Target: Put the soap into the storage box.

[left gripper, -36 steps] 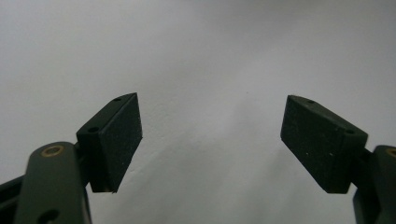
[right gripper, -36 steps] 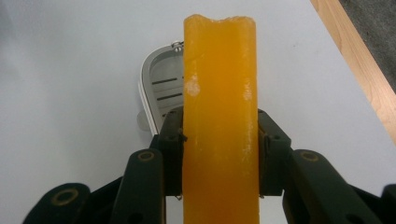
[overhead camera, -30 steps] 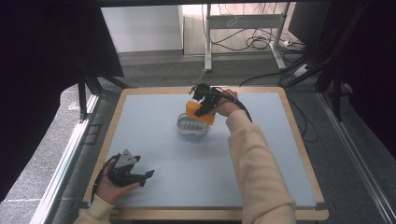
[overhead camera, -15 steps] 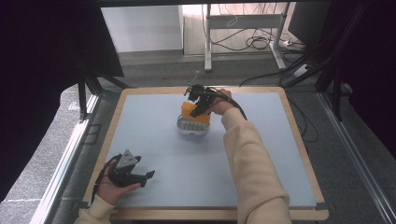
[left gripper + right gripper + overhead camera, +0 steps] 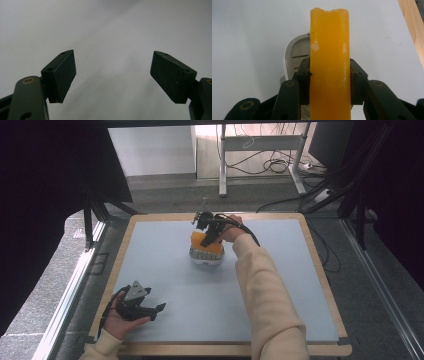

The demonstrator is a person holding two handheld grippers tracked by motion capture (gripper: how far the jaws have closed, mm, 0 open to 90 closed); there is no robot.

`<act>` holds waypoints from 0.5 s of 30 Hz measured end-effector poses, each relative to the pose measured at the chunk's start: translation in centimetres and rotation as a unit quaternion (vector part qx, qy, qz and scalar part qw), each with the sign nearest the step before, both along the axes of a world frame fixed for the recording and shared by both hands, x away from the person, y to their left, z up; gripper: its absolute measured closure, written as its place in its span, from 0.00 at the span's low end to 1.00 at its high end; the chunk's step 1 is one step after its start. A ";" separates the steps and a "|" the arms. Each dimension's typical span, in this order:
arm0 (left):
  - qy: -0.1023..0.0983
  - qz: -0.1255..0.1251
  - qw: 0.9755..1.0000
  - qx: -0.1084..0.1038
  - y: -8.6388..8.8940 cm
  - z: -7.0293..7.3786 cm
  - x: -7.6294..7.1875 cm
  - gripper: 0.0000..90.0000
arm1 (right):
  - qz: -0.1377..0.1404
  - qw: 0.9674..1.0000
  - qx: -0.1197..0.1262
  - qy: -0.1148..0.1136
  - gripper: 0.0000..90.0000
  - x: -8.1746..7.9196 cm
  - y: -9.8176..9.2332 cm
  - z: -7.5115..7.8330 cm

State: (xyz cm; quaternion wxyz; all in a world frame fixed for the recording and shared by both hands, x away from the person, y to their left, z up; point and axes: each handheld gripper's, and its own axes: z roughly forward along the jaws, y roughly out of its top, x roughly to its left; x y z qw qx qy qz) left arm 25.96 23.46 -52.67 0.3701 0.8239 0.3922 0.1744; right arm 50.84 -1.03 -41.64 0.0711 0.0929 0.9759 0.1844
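Overhead, the right gripper (image 5: pixel 206 236) had its fingers (image 5: pixel 356 83) clamped on an orange slab (image 5: pixel 329 65), held upright directly above a white slotted dish (image 5: pixel 205 256) near the far middle of the worktop (image 5: pixel 280 255). Well away from that dish, toward the near left corner, the left gripper (image 5: pixel 150 309) rested with fingers (image 5: pixel 61 75) spread wide, gripping nothing.

The middle far part of the blue table (image 5: pixel 165 270) is taken up by a white slotted holder (image 5: pixel 205 256) with an orange slab (image 5: pixel 329 65) over it, clamped by the right gripper (image 5: pixel 209 236). Open surface is left on every side. Bare surface is seen between the spread jaws of the left gripper (image 5: pixel 113 75).
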 end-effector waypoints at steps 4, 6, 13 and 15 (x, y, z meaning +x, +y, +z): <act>-0.002 0.001 1.000 0.000 0.0 0.1 -0.1 0.23 | -0.001 1.000 0.001 0.006 0.68 0.1 0.0 -0.5; -0.002 0.000 1.000 0.005 0.0 0.1 -0.2 0.23 | 0.002 1.000 -0.007 0.011 0.68 0.2 0.2 -0.9; -0.003 0.003 1.000 0.001 0.1 0.3 -0.1 0.23 | 0.009 0.999 -0.027 0.015 0.65 0.3 1.0 -1.8; -0.003 0.004 1.000 -0.001 0.2 0.3 -0.1 0.23 | -0.016 1.000 0.003 -0.005 0.52 0.2 0.8 -1.5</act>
